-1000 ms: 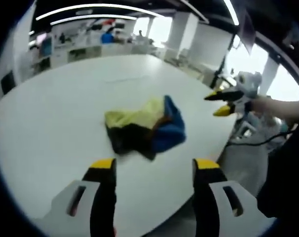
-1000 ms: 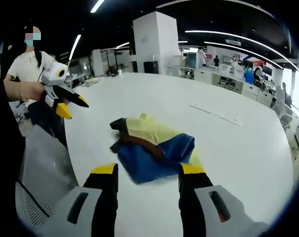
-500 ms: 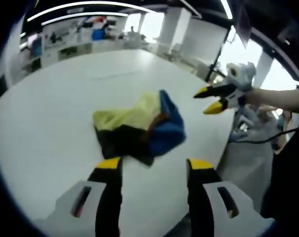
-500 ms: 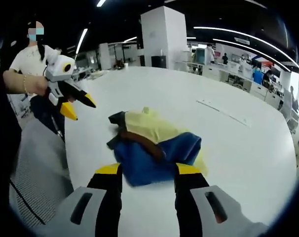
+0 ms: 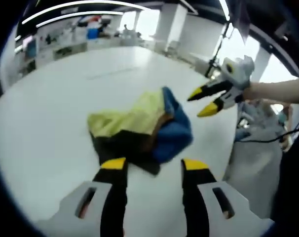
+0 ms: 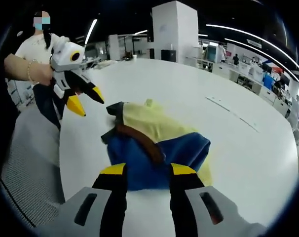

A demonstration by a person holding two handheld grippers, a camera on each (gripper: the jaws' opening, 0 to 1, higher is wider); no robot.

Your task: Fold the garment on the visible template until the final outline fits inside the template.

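- A crumpled garment [image 5: 142, 127] in yellow, blue and dark panels lies bunched on a white table [image 5: 56, 98], close to the table's near edge.
- The left claw [image 5: 148, 165] hovers just short of the garment's dark hem, jaws apart and empty.
- The right claw [image 6: 144, 170] hangs over the blue part, jaws apart, holding nothing.
- No template outline can be made out on the table.
- Judged step: approaching to grasp; the next move calls for pinching an edge and spreading the cloth flat.
- Open table lies on the far side; the near edge leaves little room.
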